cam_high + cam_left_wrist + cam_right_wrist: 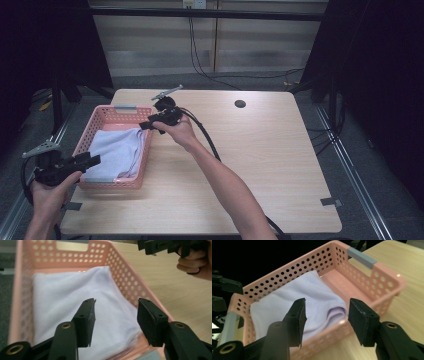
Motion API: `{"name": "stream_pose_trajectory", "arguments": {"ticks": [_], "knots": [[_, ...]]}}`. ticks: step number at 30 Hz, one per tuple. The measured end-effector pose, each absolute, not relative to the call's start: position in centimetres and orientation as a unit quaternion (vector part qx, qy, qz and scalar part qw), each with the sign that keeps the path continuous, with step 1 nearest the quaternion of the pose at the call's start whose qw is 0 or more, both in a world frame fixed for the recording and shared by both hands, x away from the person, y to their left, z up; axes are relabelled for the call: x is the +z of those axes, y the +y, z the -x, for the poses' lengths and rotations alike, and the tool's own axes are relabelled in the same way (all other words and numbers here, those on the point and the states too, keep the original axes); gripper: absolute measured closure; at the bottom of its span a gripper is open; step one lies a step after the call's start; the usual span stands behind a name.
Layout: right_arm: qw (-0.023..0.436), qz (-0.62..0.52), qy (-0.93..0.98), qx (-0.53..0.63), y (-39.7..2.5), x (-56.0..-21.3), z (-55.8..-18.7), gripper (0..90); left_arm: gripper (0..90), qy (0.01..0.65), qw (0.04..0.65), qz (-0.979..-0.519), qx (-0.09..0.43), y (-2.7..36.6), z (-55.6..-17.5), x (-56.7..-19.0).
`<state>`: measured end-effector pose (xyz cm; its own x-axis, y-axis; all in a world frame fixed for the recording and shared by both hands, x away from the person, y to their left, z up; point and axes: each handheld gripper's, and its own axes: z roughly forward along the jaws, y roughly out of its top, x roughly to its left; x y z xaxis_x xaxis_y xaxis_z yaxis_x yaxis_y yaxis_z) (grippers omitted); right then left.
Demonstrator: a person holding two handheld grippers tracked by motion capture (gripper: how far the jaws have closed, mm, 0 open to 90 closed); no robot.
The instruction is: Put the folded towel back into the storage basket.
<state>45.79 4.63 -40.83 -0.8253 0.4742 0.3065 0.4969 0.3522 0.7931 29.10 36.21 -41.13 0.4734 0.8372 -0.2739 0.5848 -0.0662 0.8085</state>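
A pink perforated basket (100, 117) sits at the table's left side and holds a folded pale lavender cloth (117, 150). My left gripper (92, 160) hovers at the basket's near left corner, open and empty. From that gripper's view the cloth (65, 297) lies inside the basket (130, 282), just beyond the spread jaws. My right gripper (145, 125) is held over the basket's right rim near the far end, open with nothing in it. In the right gripper view the cloth (312, 295) lies in the basket (384, 282) ahead of the jaws.
The light wooden table (260, 160) stretches to the right of the basket, with a dark round hole (240, 103) near its far edge. Bits of grey tape (331, 202) mark the near corners. Black cables trail from both grippers. Dark floor surrounds the table.
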Motion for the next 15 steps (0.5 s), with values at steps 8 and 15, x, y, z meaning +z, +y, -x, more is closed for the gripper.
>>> {"name": "stream_pose_trajectory", "arguments": {"ticks": [8, 15], "knots": [[-0.015, 0.293, -0.811, -0.506, -1.1, -39.5, -43.3, 48.1, 45.4, 0.464, 0.469, -0.741, 0.124, 30.8, -29.7, -40.7], [-0.057, 0.301, -0.817, -0.488, -5.5, -38.9, -41.0, 48.0, 37.7, 0.433, 0.468, -0.762, 0.113, 26.7, -30.0, -40.7]]}}
